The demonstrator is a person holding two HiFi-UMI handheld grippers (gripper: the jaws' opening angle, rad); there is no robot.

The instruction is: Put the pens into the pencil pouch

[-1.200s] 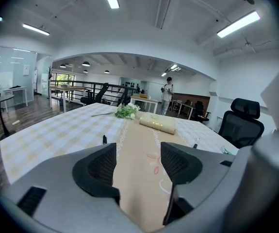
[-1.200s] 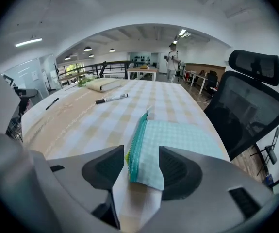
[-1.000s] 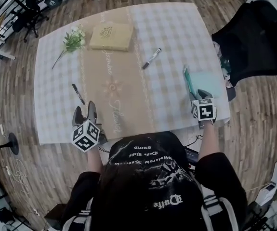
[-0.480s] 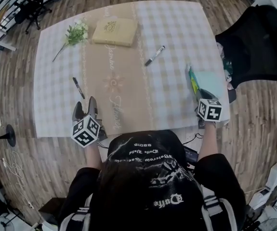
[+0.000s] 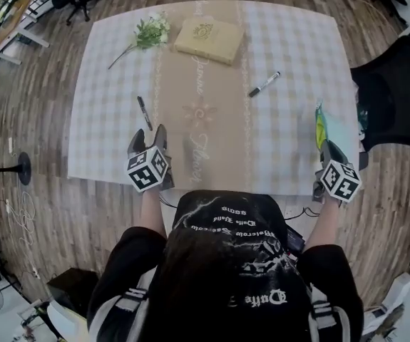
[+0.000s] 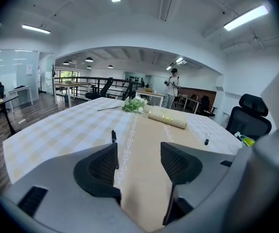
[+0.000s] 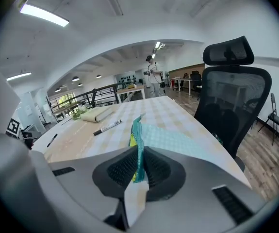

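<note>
Your left tool (image 5: 150, 134): jaws wide apart, empty, by the counter's (image 5: 290, 48) front edge | your right tool (image 7: 138, 171): jaws just closed, pinching the pencil pouch (image 7: 171, 141) at the right edge | black pen (image 5: 144, 112), marker (image 5: 264, 84): loose mid-counter

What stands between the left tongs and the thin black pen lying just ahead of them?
Nothing visible does. Only bare checked tablecloth separates the open left tongs from the thin black pen. The green flower sprig lies well beyond it.

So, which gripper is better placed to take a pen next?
Left: the left gripper is open and empty, with the black pen just beyond it. The right gripper has just closed on the pencil pouch.
</note>
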